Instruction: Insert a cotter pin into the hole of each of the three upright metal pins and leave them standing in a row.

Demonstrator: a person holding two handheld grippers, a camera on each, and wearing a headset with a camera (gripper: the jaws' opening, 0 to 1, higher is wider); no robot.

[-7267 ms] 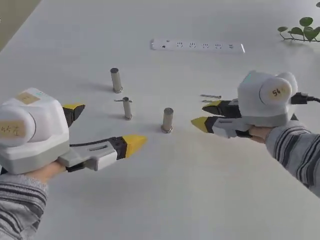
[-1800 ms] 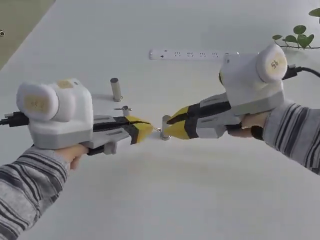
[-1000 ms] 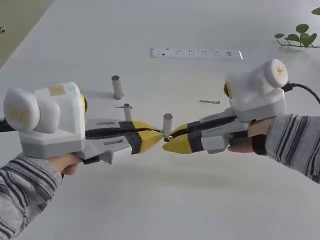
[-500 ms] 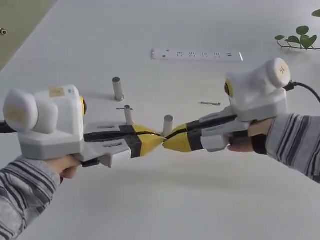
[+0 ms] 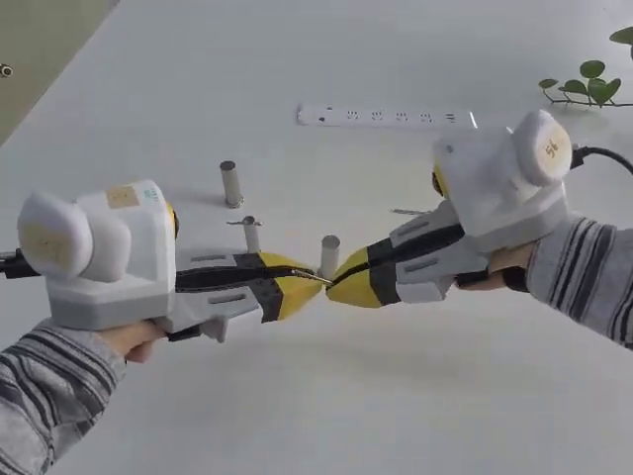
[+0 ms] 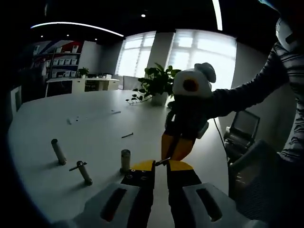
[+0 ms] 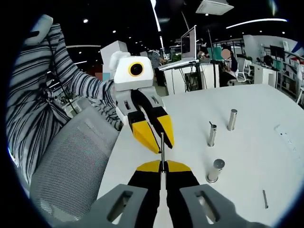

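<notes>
Cotter pin: thin bright wire piece, sitting between the two gripper noses, close by the near metal pin, over the white table. Right gripper is clamping its base, jaws closed down to pin width. Left gripper is meeting it tip to tip. Its jaws are showing a narrow gap, with the pin's free end lying across the tips; can't tell if it's actually pinching. All three metal pins are standing upright. Far metal pin is bare, middle metal pin is carrying a fitted cotter pin crosswise near its top, and the near one is bare. Spare cotter pin is lying flat on the table beside the right gripper.
</notes>
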